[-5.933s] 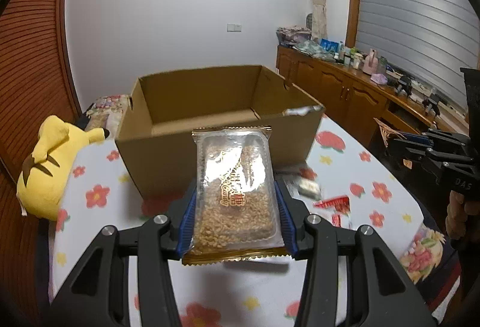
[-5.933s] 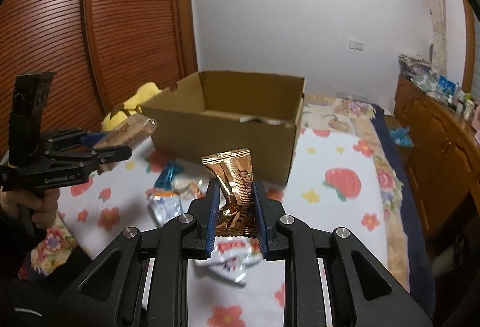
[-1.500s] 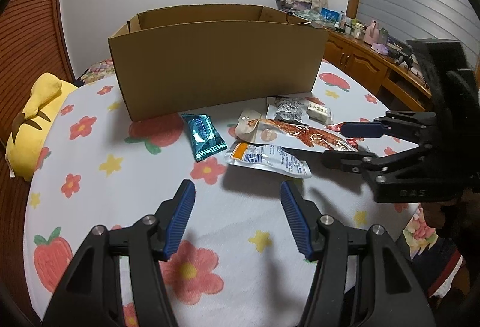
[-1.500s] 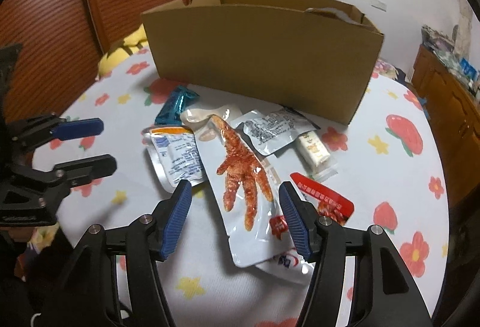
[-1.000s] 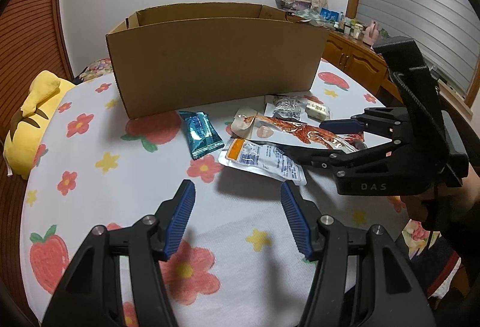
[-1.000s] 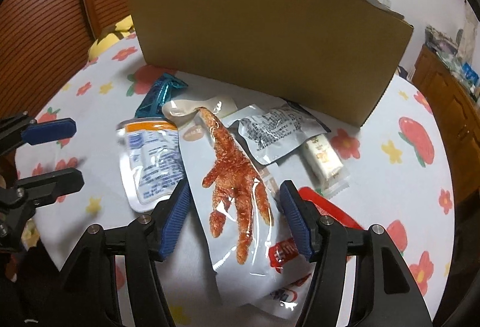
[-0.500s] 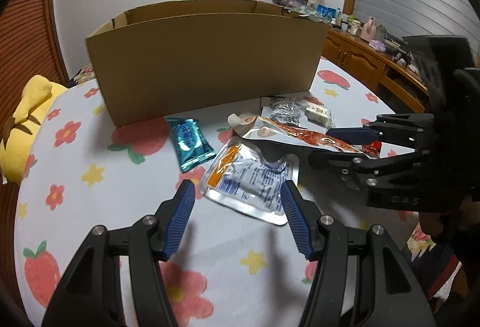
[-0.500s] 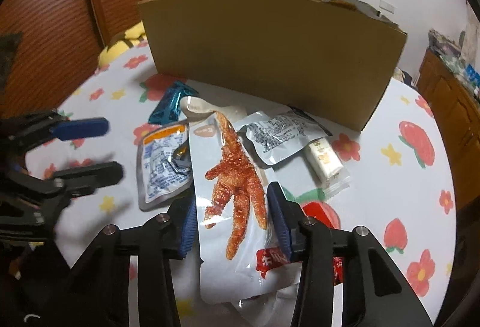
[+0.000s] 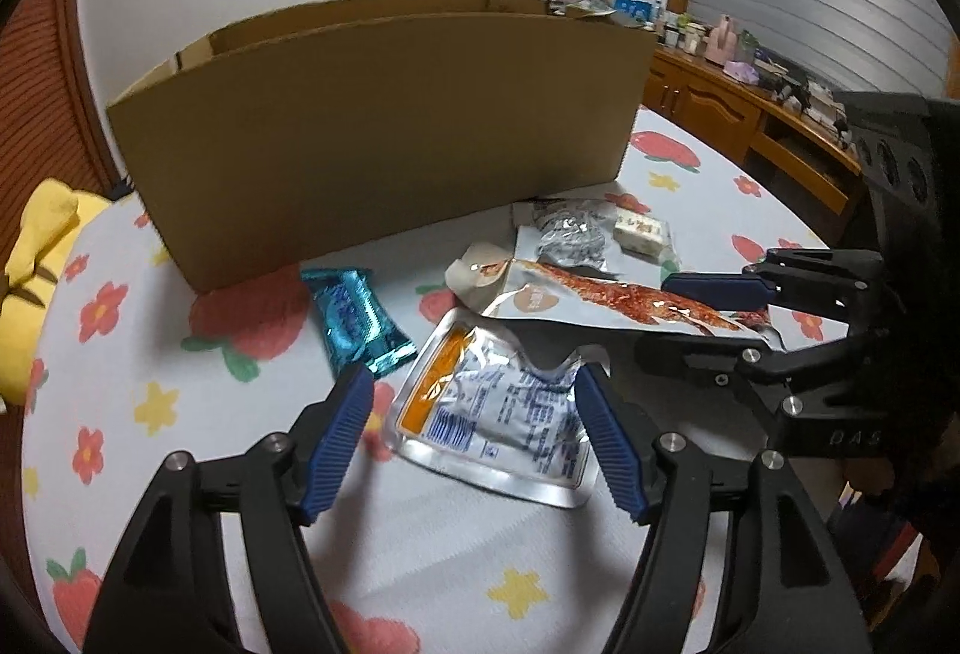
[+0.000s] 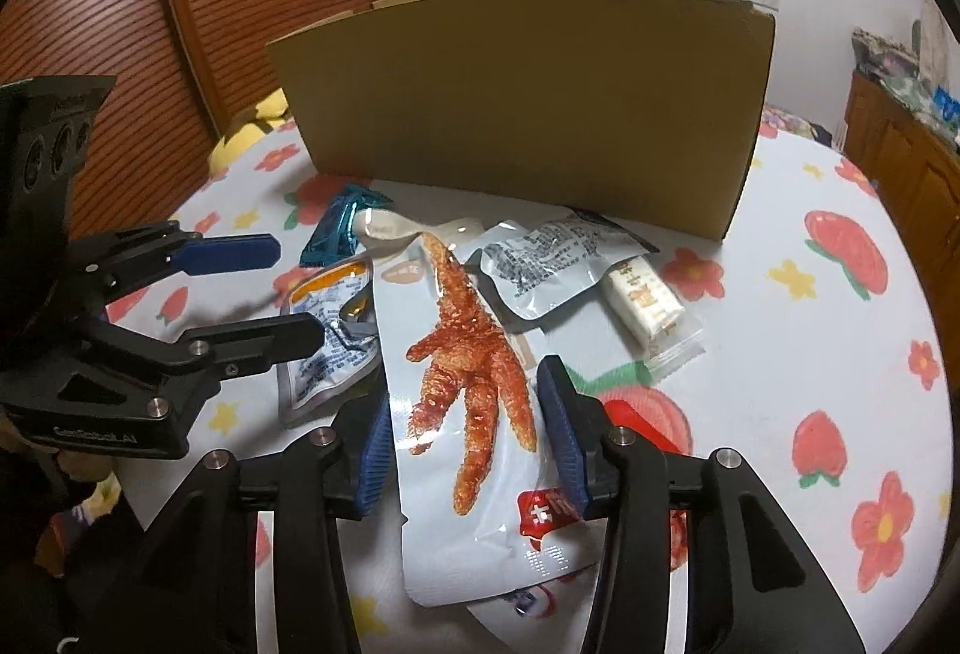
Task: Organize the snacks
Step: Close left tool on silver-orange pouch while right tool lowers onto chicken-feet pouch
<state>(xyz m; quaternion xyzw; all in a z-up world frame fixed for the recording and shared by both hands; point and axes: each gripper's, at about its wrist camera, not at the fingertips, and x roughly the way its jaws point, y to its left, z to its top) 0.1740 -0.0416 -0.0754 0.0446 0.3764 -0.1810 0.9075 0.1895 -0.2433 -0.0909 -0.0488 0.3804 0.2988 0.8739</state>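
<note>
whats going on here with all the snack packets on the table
A person is sorting snacks with a gripper in each hand. The right gripper has its jaws closed on the chicken-foot packet, lifting one end. The left gripper is at the silver pouch with the orange stripe, which lies between its jaws as they open. A teal wrapper, a grey packet and a white bar lie on the flowered tablecloth before the cardboard box.

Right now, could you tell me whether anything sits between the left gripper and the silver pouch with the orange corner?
Nothing visible does. The silver pouch lies on the tablecloth directly between the blue pads of the left gripper, whose jaws are opening and not yet pressing it. Only its far edge tucks under the chicken-foot packet, held by the right gripper.
</note>
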